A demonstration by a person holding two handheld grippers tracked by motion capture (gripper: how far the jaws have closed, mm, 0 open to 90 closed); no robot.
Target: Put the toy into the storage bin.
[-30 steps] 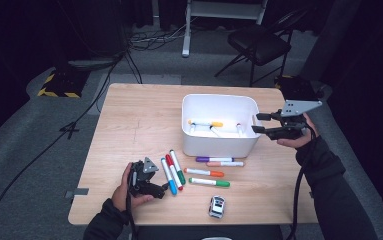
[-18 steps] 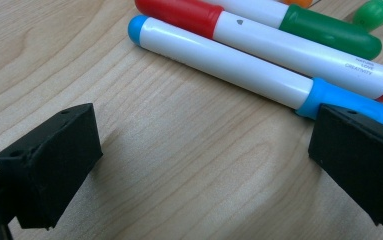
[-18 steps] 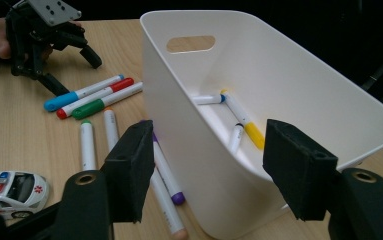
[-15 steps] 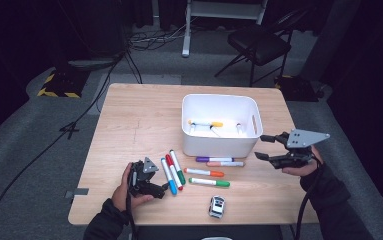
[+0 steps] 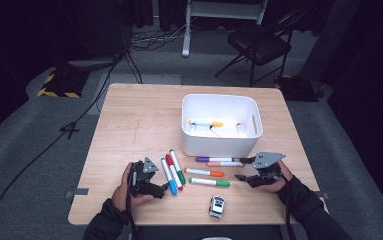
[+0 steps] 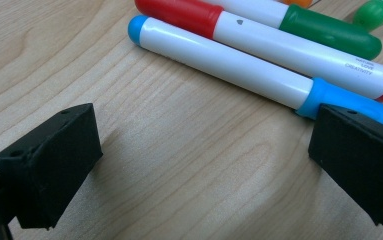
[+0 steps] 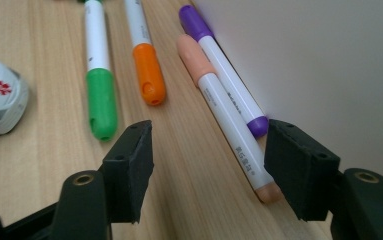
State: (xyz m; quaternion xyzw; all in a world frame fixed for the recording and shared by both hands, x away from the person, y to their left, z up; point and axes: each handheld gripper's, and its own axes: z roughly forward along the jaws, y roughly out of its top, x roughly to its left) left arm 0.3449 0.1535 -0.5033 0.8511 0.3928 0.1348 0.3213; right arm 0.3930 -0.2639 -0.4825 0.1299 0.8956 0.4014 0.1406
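While right tongs (image 7: pixel 206 165) stand released, jaws just widened, astride peach-capped white marker (image 7: pixel 226 125) at 6 o'clock of white plastic bin (image 5: pixel 219 125), light wood worktop (image 5: pixel 129 120), left tongs (image 6: pixel 204 165) released, empty.

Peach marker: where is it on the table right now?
In the high view the peach marker lies just in front of the white bin, beside the purple marker, with the open right gripper at its end.
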